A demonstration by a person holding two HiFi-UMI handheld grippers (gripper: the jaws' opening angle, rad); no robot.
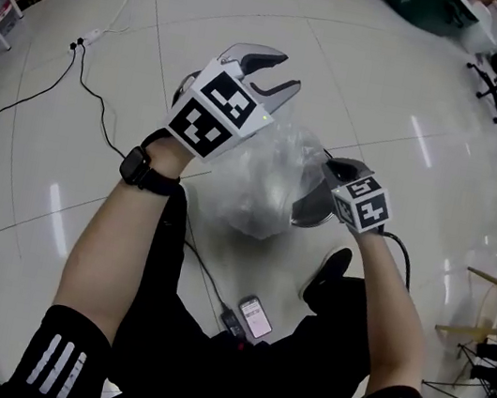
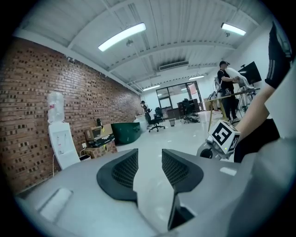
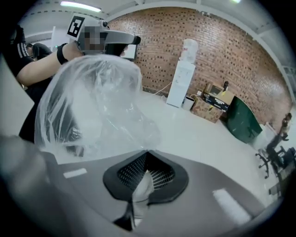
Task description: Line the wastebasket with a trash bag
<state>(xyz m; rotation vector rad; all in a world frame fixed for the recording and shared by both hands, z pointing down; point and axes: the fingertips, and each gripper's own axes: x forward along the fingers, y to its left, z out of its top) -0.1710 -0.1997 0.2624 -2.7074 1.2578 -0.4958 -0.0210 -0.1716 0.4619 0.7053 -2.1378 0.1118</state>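
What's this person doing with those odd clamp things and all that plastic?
A person holds a two-jaw gripper in each hand. The right gripper is shut on a clear crinkled plastic trash bag, which billows out between the two hands. The left gripper is open and empty, held up beside the bag.

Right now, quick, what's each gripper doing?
Left gripper: open, empty.
Right gripper: shut on the bag.

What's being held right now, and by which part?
The right gripper pinches the clear trash bag by a fold of its film; the left gripper is open, holding nothing.
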